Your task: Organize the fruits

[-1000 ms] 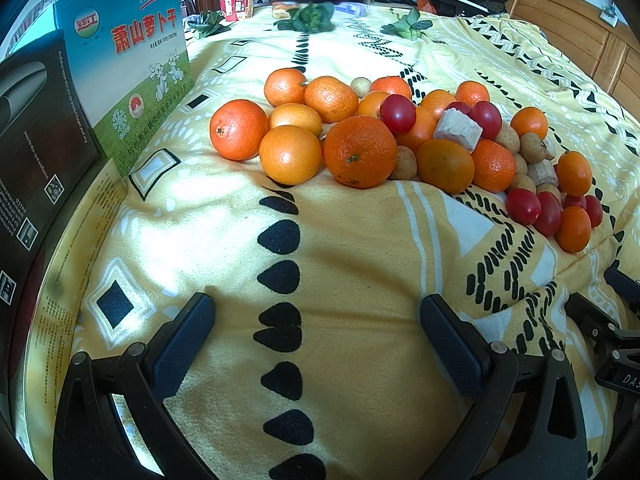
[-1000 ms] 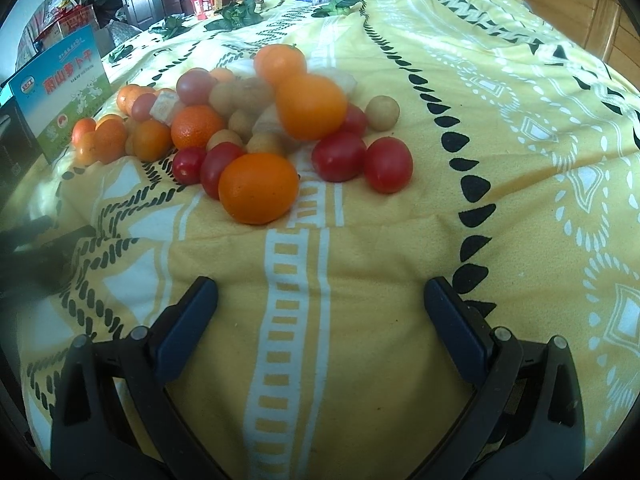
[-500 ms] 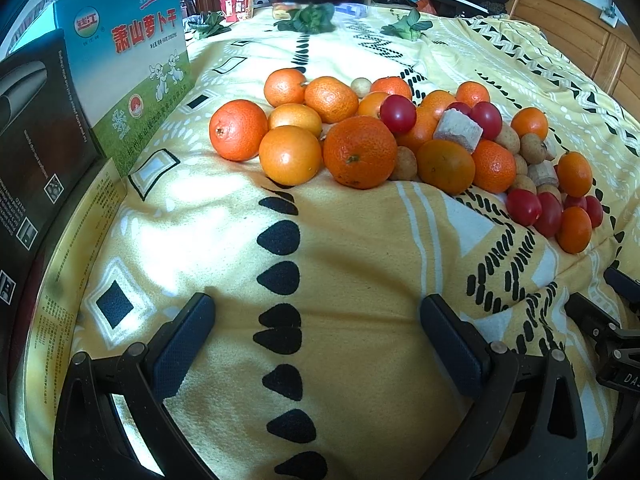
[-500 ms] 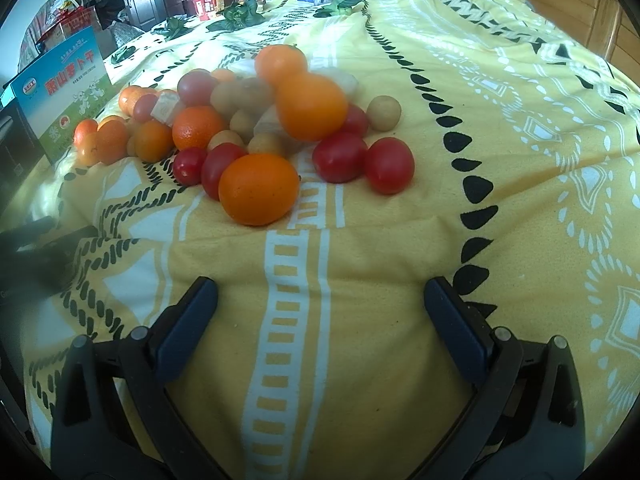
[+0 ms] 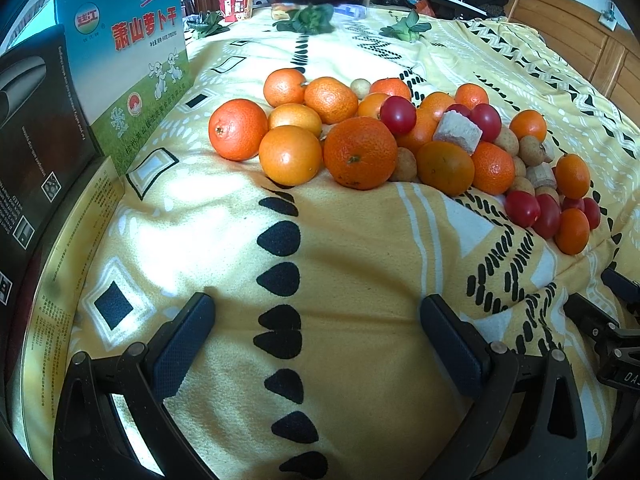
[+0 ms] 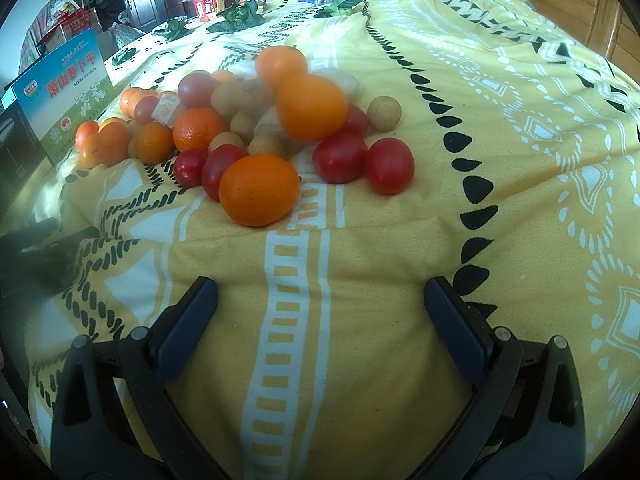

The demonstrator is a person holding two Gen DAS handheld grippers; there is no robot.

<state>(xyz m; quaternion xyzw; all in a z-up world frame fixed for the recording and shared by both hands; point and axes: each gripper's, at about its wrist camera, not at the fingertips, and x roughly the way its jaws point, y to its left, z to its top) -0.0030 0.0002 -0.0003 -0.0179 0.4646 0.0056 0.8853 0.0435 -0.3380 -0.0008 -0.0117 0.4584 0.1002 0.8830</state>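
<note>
Before you lies a bed under a soft yellow blanket [image 5: 352,248] printed with black drops and white bands, with wooden panelling behind and a heap of clothes at the far end. Your fruit pile [image 5: 400,144] sits mid-blanket in the left view, a loose heap rather than rows. Round oranges [image 5: 360,152] with dimpled peel crowd its left side; smooth glossy red tomatoes [image 5: 522,208] (small, oval) gather at its right, and dull tan longans [image 5: 405,165] are tucked between them. A pale, rough-cut cube [image 5: 458,133] rests on top of the heap. A blue and green box [image 5: 132,80] with red lettering stands upright at the left edge, well apart from the fruit, and leafy greens [image 5: 308,20] lie far behind.

Your left gripper [image 5: 318,324] rests low over bare blanket, its dark padded fingers spread wide with nothing between them. Your right gripper [image 6: 322,308] is likewise spread and empty; from its view one smooth orange [image 6: 259,190] lies nearest, touching a tomato [image 6: 218,170], with two more tomatoes [image 6: 388,165] just beside it.
</note>
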